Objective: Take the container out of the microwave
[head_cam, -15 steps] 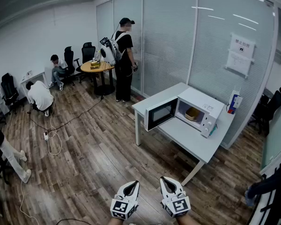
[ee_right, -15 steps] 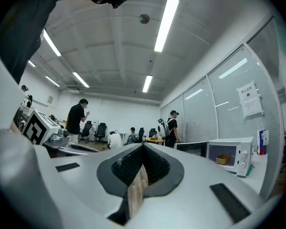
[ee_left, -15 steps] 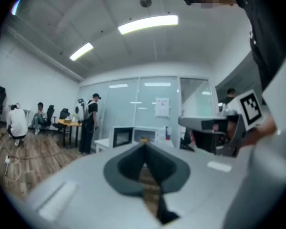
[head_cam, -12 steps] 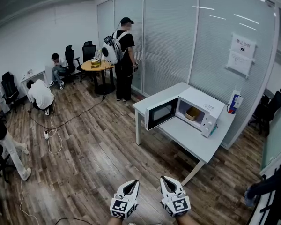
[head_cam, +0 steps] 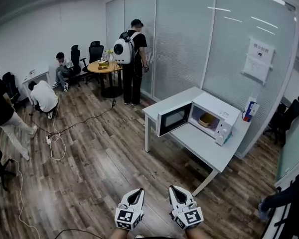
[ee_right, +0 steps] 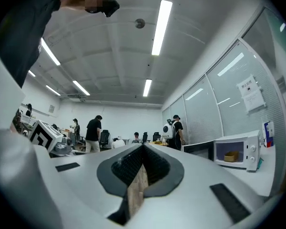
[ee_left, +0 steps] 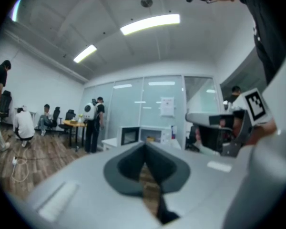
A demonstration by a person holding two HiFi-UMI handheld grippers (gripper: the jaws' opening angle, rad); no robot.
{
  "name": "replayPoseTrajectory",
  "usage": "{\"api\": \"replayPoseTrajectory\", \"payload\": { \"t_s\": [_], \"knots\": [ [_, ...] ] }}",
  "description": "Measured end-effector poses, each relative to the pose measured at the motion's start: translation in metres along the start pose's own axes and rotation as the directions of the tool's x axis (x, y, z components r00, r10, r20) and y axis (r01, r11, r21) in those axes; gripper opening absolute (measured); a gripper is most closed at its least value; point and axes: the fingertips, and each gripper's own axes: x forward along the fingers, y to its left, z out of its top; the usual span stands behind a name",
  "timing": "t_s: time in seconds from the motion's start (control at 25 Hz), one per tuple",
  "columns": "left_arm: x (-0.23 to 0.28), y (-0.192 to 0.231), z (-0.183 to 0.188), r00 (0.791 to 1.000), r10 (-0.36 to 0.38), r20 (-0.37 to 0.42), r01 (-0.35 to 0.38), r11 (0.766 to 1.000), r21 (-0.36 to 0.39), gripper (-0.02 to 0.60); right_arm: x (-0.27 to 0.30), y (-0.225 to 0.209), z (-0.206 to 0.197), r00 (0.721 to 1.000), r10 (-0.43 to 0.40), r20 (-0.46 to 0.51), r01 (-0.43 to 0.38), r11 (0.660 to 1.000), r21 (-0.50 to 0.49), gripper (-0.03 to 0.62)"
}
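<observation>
Fingers of the left gripper (head_cam: 135, 193) are pressed together tip to tip with nothing between them, as the left gripper view (ee_left: 144, 148) shows. The right gripper (head_cam: 175, 192), just beside it, is closed the same way and equally empty (ee_right: 143, 150). Both point level over the brown wooden plank floor (head_cam: 99, 168), low in the head view and well apart from the work area.

Far left, several people sit or crouch near black office chairs. A person with a white backpack (head_cam: 129, 51) stands by a round wooden table (head_cam: 103, 67).

Right of centre stands a long white rectangular table (head_cam: 202, 148) against the frosted glass wall. On it sits the white microwave oven (head_cam: 224, 114), its dark-windowed door (head_cam: 171, 119) swung open to the left. The small tan open-topped container (head_cam: 207, 119) rests inside the lit cavity; the right gripper view also shows it there (ee_right: 231, 155). A blue, white and red carton (head_cam: 248, 108) stands on the table just right of the microwave.

The task looks to be at its very start, in the approach, with the door already open and the container untouched. The next move calls for walking up to the table, spreading one gripper's fingers and reaching level into the cavity. The right gripper seems better placed, since the open door stands on the left side.
</observation>
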Motion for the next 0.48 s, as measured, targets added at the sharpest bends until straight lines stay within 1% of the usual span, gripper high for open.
{"api": "replayPoseTrajectory", "payload": {
  "t_s": [0.12,0.24,0.48],
  "knots": [
    [-0.006,0.003,-0.001,1.000,-0.021,-0.006,0.021,1.000,0.002,0.006,-0.001,0.010,0.004,1.000,-0.001,0.016,0.001,1.000,0.016,-0.002],
    [-0.009,0.006,-0.002,1.000,-0.027,-0.007,0.027,1.000,0.001,0.006,-0.002,0.015,0.006,1.000,-0.006,0.020,0.005,1.000,0.014,-0.002],
    [0.001,0.012,-0.003,1.000,-0.019,-0.014,0.019,1.000,-0.006,0.006,0.012,0.003,-0.002,1.000,0.003,0.012,-0.003,1.000,0.028,-0.002]
  ]
}}
